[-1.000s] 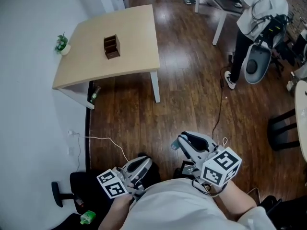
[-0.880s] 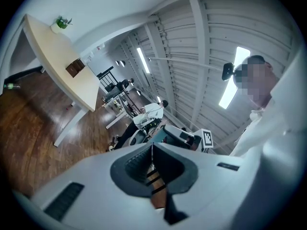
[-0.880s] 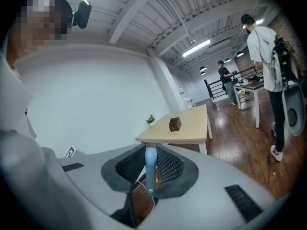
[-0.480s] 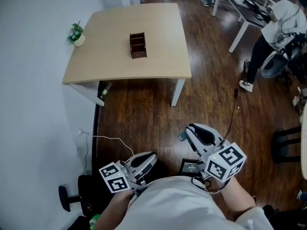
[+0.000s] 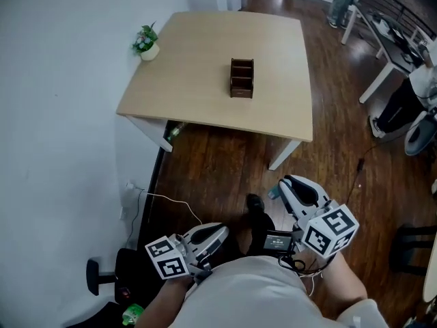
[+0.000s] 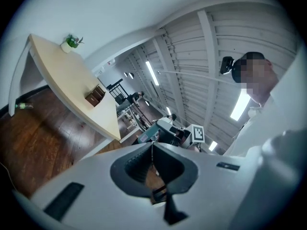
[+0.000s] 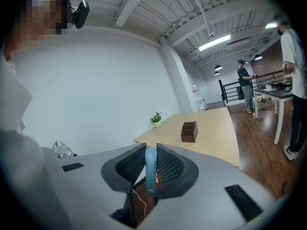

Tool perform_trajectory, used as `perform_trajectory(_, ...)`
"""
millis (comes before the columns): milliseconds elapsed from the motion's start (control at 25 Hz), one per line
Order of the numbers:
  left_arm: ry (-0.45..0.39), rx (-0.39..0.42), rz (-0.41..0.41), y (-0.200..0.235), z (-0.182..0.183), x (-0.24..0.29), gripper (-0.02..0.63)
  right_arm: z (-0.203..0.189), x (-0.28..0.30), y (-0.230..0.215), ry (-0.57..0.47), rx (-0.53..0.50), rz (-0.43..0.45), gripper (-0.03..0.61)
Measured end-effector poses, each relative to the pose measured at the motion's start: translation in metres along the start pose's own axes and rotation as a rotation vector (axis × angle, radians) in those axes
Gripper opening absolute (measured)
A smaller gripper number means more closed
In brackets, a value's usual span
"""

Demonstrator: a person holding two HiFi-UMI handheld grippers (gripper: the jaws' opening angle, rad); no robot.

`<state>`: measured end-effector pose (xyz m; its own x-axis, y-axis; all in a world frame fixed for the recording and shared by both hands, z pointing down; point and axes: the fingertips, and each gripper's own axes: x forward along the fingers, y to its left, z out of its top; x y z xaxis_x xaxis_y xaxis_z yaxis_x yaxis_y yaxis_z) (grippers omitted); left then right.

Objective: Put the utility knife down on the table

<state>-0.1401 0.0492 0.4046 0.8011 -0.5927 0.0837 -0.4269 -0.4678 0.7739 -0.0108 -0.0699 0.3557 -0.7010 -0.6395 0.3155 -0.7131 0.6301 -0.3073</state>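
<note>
Brown organizer [image 5: 242, 78] stands on the table [image 5: 198, 60], contents indiscernible.

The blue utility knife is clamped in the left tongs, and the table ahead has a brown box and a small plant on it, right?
No. The right gripper view shows the blue utility knife clamped in the right tongs. The table does hold the brown box and small plant.

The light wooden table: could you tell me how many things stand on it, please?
2: a small potted plant at the corner by the wall, and a brown organiser near the middle. Nothing appears hidden.
</note>
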Motion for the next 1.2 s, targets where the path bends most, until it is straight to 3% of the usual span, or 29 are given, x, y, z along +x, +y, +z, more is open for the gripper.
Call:
perform_trajectory(240,-0.112,0.024,0.123,0.041,0.058,0.014,0.002,0.018,0.080,-0.042,0.058,-0.023,0.101,0.069)
perform_trajectory(480,-0.198,0.014,0.224,0.070,0.111,0.039,0.003,0.053,0.177,-0.089,0.104,-0.161,0.190,0.069)
perform_trajectory(840,-0.271,-0.029,0.384,0.097,0.144,0.057,0.003,0.066,0.306,-0.159,0.162,-0.289,0.253,0.069)
perform_trajectory(1200,-0.311,-0.059,0.496,0.113,0.156,0.052,0.003,0.047,0.409,-0.180,0.175,-0.695,0.266,0.069)
